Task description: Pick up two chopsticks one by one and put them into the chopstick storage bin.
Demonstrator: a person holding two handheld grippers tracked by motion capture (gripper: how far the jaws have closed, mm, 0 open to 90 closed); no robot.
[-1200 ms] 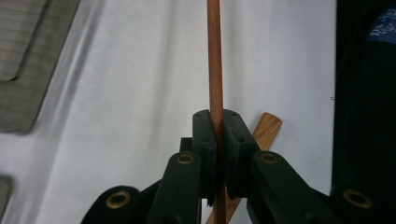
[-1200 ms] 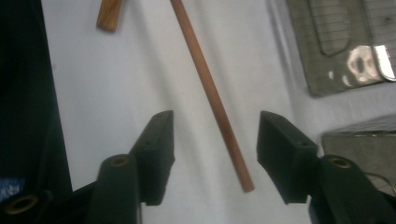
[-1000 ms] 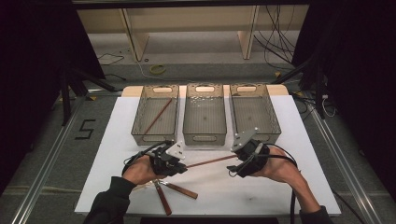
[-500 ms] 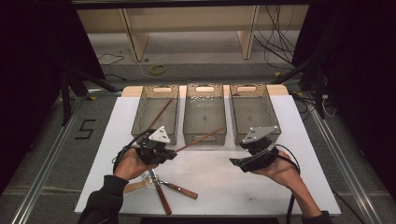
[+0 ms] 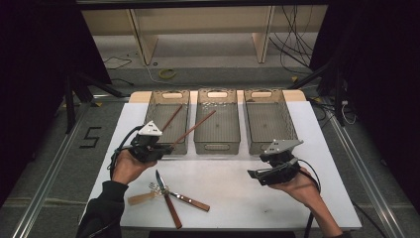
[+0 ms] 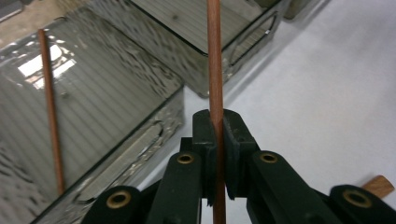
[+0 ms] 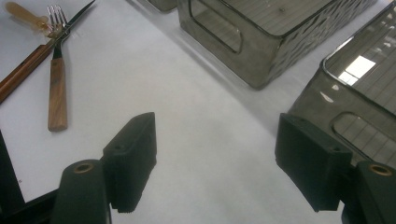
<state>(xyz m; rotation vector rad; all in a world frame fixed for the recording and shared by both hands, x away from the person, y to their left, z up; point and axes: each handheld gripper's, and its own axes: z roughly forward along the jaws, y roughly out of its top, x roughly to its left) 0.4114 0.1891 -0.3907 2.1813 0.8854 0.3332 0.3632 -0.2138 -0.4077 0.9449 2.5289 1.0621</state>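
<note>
Since it left the right gripper, now spread empty, chopstick clamped in left gripper.

Three clear bins stand side by side at the far edge of the white desk: the left bin, which holds one chopstick, the middle bin and the right bin. Near the left front lie a fork and two wooden-handled knives, overlapping.
</note>
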